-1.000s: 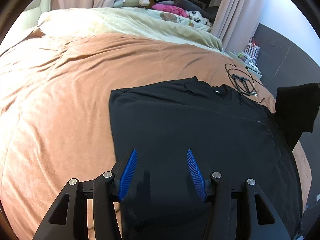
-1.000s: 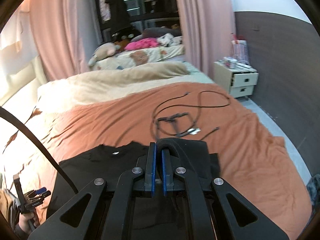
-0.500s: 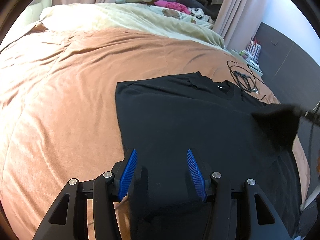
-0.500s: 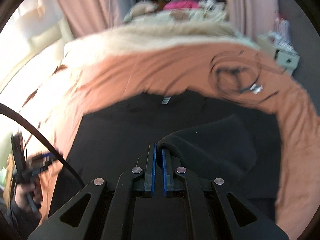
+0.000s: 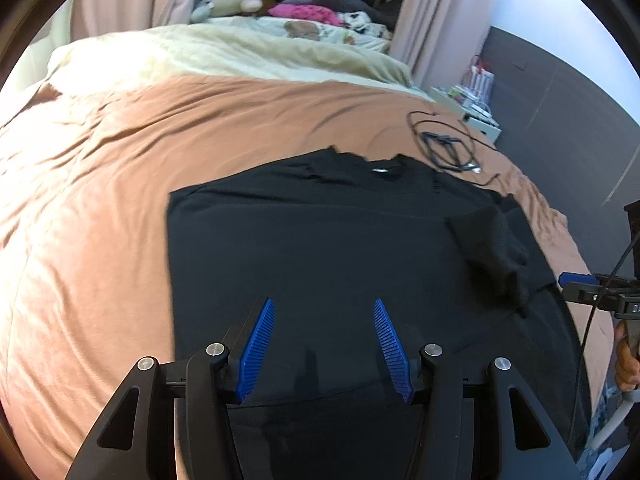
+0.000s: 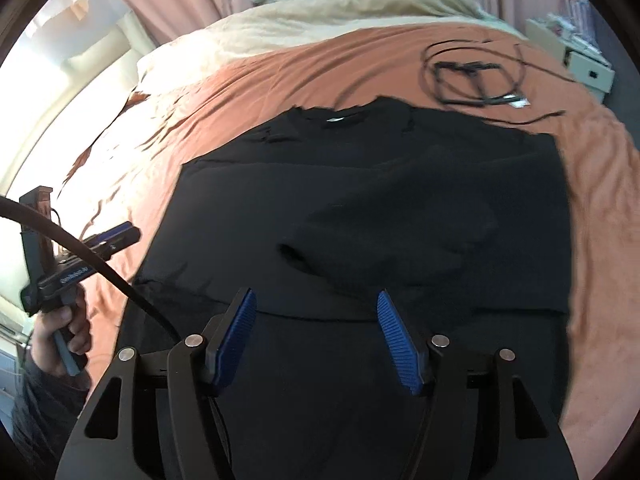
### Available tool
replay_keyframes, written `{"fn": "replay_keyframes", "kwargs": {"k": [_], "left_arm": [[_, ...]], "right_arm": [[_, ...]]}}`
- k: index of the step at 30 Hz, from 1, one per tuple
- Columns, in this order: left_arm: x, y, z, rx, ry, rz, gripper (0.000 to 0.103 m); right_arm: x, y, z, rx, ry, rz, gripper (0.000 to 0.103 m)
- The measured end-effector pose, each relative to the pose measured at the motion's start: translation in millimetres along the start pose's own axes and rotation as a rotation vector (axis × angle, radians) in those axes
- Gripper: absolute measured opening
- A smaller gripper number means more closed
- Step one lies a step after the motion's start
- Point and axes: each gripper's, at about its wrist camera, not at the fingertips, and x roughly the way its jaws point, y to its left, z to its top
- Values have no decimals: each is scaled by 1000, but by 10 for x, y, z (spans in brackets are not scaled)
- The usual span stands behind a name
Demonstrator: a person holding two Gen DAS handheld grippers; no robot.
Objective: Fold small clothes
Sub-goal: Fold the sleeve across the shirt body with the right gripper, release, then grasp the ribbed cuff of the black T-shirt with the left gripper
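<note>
A black T-shirt [image 5: 320,248] lies flat on the orange bedcover [image 5: 100,208], collar towards the far side. Its right sleeve [image 5: 492,256] is folded inward and rests on the shirt body; the same sleeve [image 6: 400,236] shows in the right wrist view. My left gripper [image 5: 323,312] hovers open over the shirt's lower part, nothing between its blue pads. My right gripper [image 6: 316,312] is above the folded sleeve with its jaws opening and nothing between them. From the left wrist view, the right gripper [image 5: 576,280] shows at the right edge, off the cloth.
A coiled black cable [image 5: 444,146] lies on the bedcover beyond the collar. A cream duvet [image 5: 224,52] and soft toys [image 5: 228,2] fill the far end. A white bedside cabinet [image 6: 588,68] stands at the far right. A person's hand [image 6: 60,320] holds the left gripper.
The right gripper carried the sleeve down and inward over the shirt, then let it go; its jaws went from shut to apart. The left gripper shifted slightly, still open.
</note>
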Motion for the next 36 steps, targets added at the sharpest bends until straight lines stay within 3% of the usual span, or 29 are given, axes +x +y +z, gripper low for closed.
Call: {"fn": "replay_keyframes", "kwargs": {"k": [11,18,29,36], "left_arm": [[144,-1086,223,127,13,-62,55],[411,-1773,299,202,45,-110,55],[1105,-2641,177,276,148,-210,55],[1436,-2973,163,324,194,-210,55]], "right_arm": [[-451,-999,-114,109,-70,-78,61],[-445,-1527,-162,167,-93,-117,61],[-288,-1779,-374,214,-102,-128,61],[-142,-2008,-429,252,-120,-109,61]]}}
